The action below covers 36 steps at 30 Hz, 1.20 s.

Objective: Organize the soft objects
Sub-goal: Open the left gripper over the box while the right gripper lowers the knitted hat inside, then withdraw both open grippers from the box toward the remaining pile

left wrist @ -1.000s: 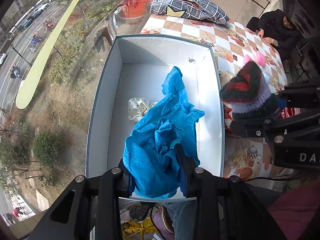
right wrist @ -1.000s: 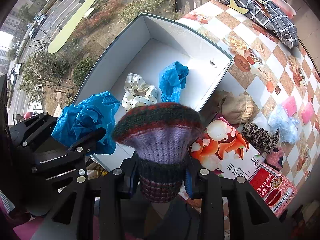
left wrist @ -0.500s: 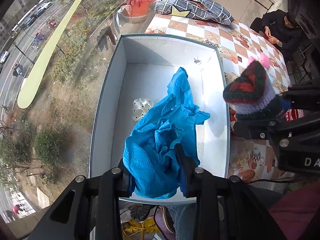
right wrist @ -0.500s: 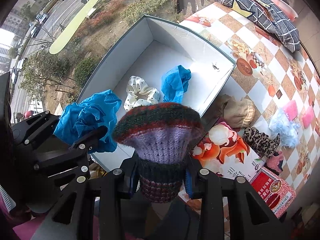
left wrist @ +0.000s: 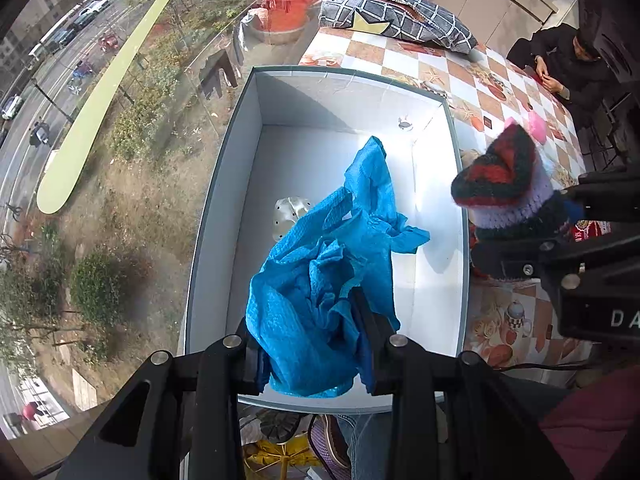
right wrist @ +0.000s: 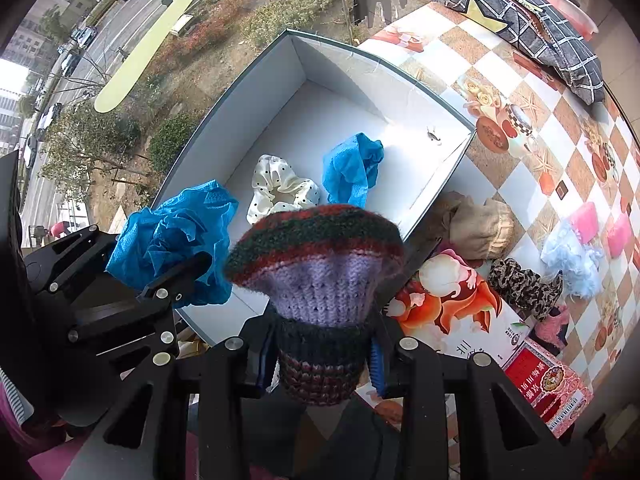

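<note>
The crumpled blue cloth (left wrist: 320, 292) hangs from the left gripper (left wrist: 314, 354), whose jaws are clamped on its lower bunch, above the near end of the white box (left wrist: 224, 184). It looks thin, light and limp, likely to drape and snag on a rim, so a pinch on a thick fold serves best. Just right of the box's near corner, the right gripper (right wrist: 320, 354) grips a knitted hat (right wrist: 316, 264) by its dark cuff; the knit appears springy and bulky, easy to hold but apt to flop.

Inside the box lie a cream dotted scrunchie (right wrist: 280, 192) and a second blue cloth (right wrist: 352, 168), toward the middle, leaving bare floor at the far end. To the right of the box, on the chequered tablecloth (right wrist: 500, 64), sit a beige pouch (right wrist: 480, 228), a leopard-print scrunchie (right wrist: 520, 284), a pale blue fluffy piece (right wrist: 568, 256) and pink items (right wrist: 584, 220), possibly sponges. A printed carton (right wrist: 456, 312) lies against the box's right wall. The box's walls are the main obstacle.
</note>
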Each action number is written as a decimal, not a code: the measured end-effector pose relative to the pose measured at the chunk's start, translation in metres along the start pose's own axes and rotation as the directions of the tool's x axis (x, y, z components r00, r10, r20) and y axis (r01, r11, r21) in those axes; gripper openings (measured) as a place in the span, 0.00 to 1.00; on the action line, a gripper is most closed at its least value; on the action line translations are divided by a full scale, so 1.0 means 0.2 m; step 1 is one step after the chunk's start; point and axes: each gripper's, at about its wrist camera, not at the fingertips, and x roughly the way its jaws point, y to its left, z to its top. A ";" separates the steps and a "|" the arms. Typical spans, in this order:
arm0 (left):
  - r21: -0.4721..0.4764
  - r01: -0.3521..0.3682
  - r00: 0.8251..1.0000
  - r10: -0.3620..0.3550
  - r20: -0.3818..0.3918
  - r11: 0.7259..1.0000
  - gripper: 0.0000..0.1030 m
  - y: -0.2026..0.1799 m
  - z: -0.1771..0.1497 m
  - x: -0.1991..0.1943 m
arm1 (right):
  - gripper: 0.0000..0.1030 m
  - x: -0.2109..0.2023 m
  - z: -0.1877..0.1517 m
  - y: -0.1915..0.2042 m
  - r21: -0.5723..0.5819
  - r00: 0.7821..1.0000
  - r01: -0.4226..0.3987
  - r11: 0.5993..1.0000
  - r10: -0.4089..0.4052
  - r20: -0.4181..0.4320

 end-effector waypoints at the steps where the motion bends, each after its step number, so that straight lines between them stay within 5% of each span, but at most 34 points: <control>1: -0.005 0.004 1.000 -0.004 0.003 1.000 0.36 0.00 0.00 0.00 | 0.36 0.00 0.00 0.00 -0.001 1.000 0.003 1.000 -0.003 0.005; 14: 0.015 -0.004 1.000 0.004 -0.018 1.000 0.38 -0.01 0.02 0.03 | 0.36 0.02 0.05 0.01 -0.006 1.000 0.009 1.000 -0.009 0.016; 18: 0.020 -0.016 1.000 0.016 -0.008 1.000 0.60 -0.01 0.02 0.02 | 0.37 0.01 0.07 0.02 -0.012 1.000 0.007 1.000 -0.006 0.022; 21: 0.019 -0.020 1.000 0.020 -0.007 1.000 0.82 -0.01 0.01 0.02 | 0.58 -0.01 0.09 0.01 -0.007 0.999 -0.005 1.000 0.005 0.041; 23: 0.017 -0.035 0.999 0.035 -0.004 0.999 0.82 -0.01 0.02 0.02 | 0.74 -0.03 0.10 0.01 0.002 0.999 -0.010 1.000 0.010 0.054; 27: -0.009 -0.050 0.999 0.050 0.022 0.999 1.00 0.00 0.02 0.00 | 0.74 -0.06 0.10 -0.01 0.030 0.998 -0.013 0.999 0.011 0.061; 36: -0.036 -0.023 0.999 0.024 0.028 0.999 1.00 -0.01 0.07 0.00 | 0.74 -0.08 0.04 -0.15 0.145 0.998 -0.041 0.989 0.033 0.061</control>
